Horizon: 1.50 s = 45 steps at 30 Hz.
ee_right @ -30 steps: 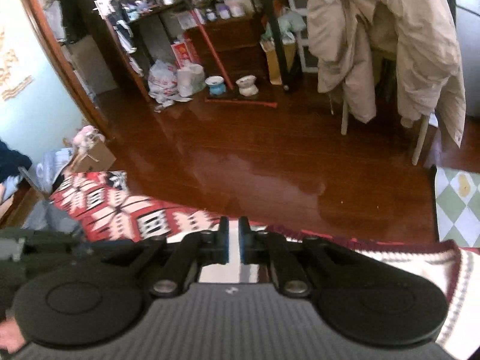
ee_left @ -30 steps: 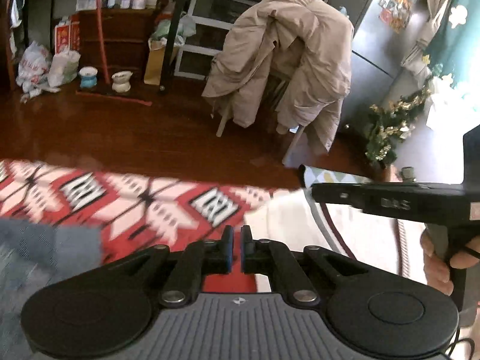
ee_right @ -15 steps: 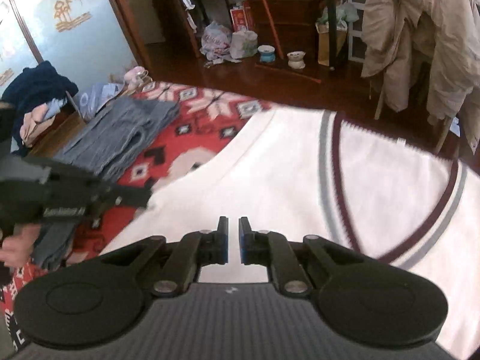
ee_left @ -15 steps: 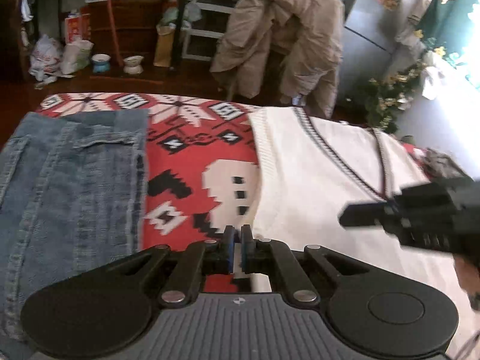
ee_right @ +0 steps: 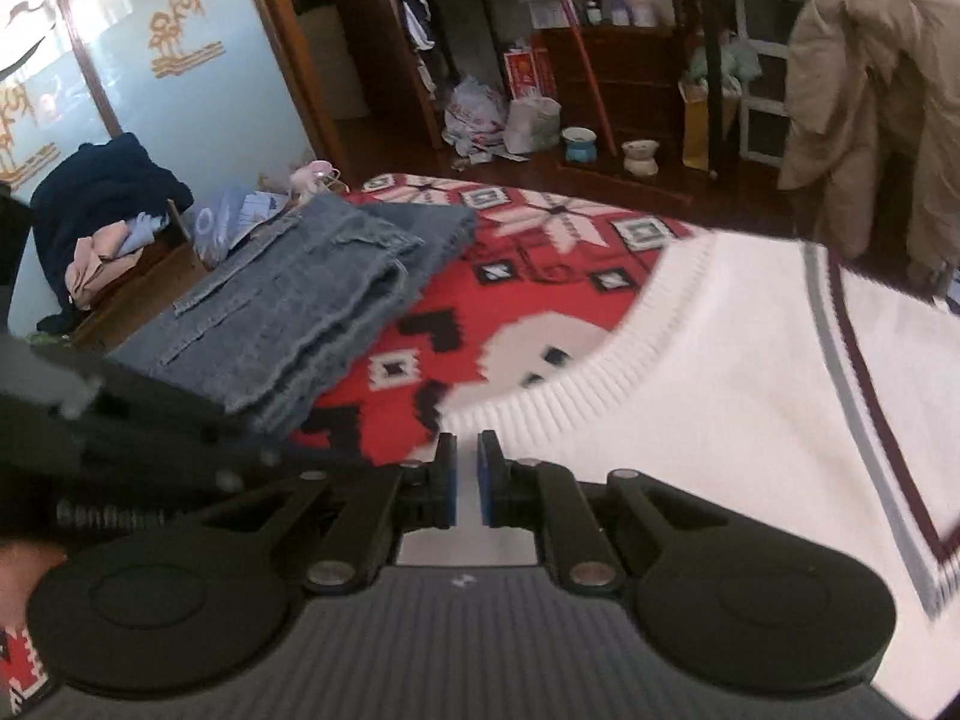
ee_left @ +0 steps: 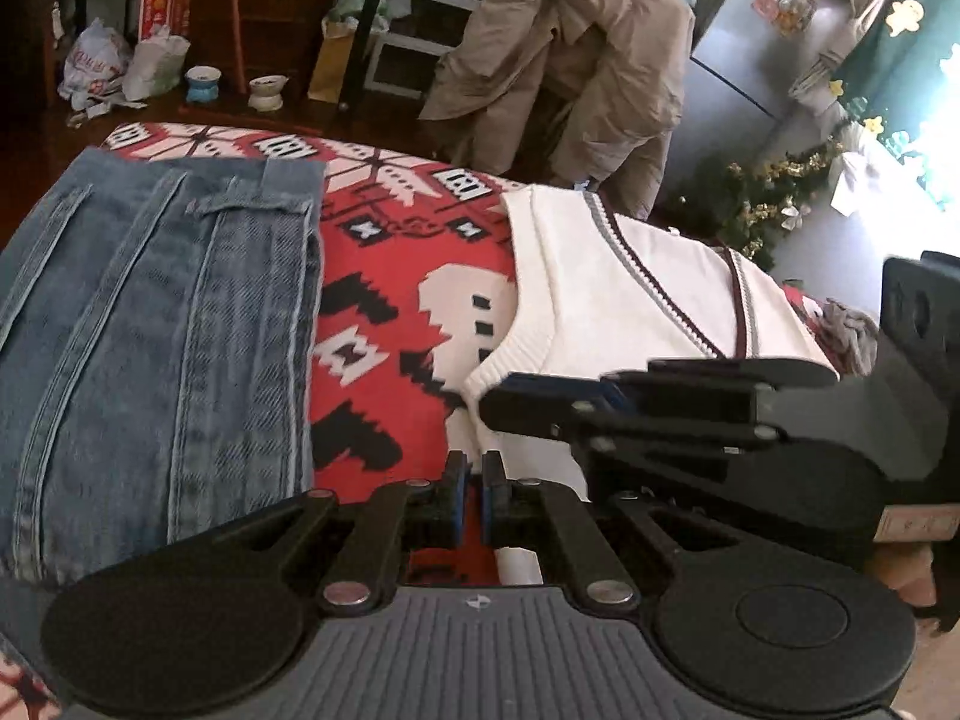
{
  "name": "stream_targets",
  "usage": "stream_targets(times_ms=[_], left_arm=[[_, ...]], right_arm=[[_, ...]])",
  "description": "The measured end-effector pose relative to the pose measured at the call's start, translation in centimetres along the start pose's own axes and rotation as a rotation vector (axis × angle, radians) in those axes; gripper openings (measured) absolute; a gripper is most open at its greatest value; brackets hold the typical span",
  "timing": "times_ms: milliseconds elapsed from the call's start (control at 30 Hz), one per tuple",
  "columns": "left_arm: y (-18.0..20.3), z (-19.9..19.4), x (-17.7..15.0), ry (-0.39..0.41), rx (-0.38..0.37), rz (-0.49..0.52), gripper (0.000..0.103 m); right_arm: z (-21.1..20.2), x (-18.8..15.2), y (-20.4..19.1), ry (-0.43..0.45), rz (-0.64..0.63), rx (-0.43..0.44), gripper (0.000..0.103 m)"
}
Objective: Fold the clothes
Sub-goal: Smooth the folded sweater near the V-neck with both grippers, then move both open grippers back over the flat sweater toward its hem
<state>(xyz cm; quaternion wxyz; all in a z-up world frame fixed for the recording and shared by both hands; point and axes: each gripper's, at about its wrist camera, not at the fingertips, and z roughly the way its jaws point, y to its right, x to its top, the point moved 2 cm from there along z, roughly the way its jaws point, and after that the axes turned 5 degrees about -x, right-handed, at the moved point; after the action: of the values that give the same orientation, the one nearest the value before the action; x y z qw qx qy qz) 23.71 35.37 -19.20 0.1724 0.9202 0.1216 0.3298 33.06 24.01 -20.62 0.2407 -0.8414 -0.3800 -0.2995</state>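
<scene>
— Fingers first: on our left gripper point(ee_left: 474, 483) we see two black fingers with blue pads drawn nearly together, only a thin slit between them and nothing pinched in it. How do ours on the right look?

— Much the same. Our right gripper point(ee_right: 467, 468) shows a narrow gap between its blue pads, and we see no cloth caught there either.

— What lies ahead of the left fingers?

— Just past and to the right of their tips we see the white knit vest point(ee_left: 618, 294), soft, with a ribbed armhole edge curving toward the tips and grey and maroon stripes along its V-neck. Whether the tips touch it we cannot tell.

— From the right gripper we see that same vest point(ee_right: 738, 372) spread ahead and to the right of the fingers, its ribbed edge arcing just beyond the tips.

— And to the left of our left fingers?

— Folded jeans point(ee_left: 156, 324), faded blue denim with stitched seams, lying flat and apart from the vest. Between the two we see the red blanket point(ee_left: 384, 276), woven with white and black geometric figures.

— Beyond the fingers, farther off, we see a beige coat point(ee_left: 576, 60) draped in loose folds over a chair.
</scene>
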Motion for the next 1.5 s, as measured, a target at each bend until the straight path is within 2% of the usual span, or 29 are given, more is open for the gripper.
stream_targets(times_ms=[167, 267, 333, 467, 567, 667, 800, 933, 1133, 1267, 1367, 1500], left_arm=[[-0.5, -1.3, -0.9, 0.005, -0.014, -0.032, 0.002], [0.1, -2.9, -1.3, 0.024, -0.027, -0.021, 0.002], [0.9, -4.0, -1.6, 0.04, -0.033, 0.001, 0.002], [3.3, -5.1, -2.6, 0.07, -0.067, 0.051, 0.002], [4.7, -3.9, -3.1, 0.075, -0.076, 0.059, 0.002], [5.4, -2.4, -3.6, 0.068, -0.037, 0.072, 0.002], [5.7, -1.6, -5.0, 0.034, -0.019, 0.071, 0.002], [6.1, -2.4, -7.2, 0.008, 0.018, 0.085, 0.002], [6.7, -4.0, -10.2, 0.014, 0.057, 0.104, 0.002], [7.4, -4.3, -10.7, 0.01, 0.086, 0.138, 0.002], [7.5, -3.9, -10.3, 0.004, 0.096, 0.141, 0.002], [7.5, -2.9, -8.9, 0.003, 0.114, 0.137, 0.002]], right_arm=[[-0.2, -0.3, -1.2, -0.012, -0.009, 0.019, 0.015], [-1.7, -0.7, -0.5, -0.022, 0.092, 0.103, 0.013], [-3.6, -1.1, -0.3, 0.003, 0.13, 0.101, 0.013], [-8.1, -3.5, 0.3, 0.008, 0.111, -0.009, 0.014], [-12.1, -6.3, 1.6, 0.022, 0.116, -0.105, 0.014], [-16.2, -9.2, 3.5, 0.044, 0.142, -0.214, 0.014], [-20.9, -13.5, 8.3, 0.06, 0.224, -0.408, 0.016], [-24.6, -17.7, 13.1, 0.054, 0.267, -0.56, 0.016], [-27.8, -22.9, 16.4, 0.039, 0.379, -0.611, 0.015], [-28.6, -25.1, 16.1, 0.041, 0.332, -0.605, 0.013], [-28.0, -24.3, 16.3, 0.035, 0.301, -0.61, 0.013], [-26.0, -21.2, 18.4, 0.026, 0.306, -0.61, 0.013]])
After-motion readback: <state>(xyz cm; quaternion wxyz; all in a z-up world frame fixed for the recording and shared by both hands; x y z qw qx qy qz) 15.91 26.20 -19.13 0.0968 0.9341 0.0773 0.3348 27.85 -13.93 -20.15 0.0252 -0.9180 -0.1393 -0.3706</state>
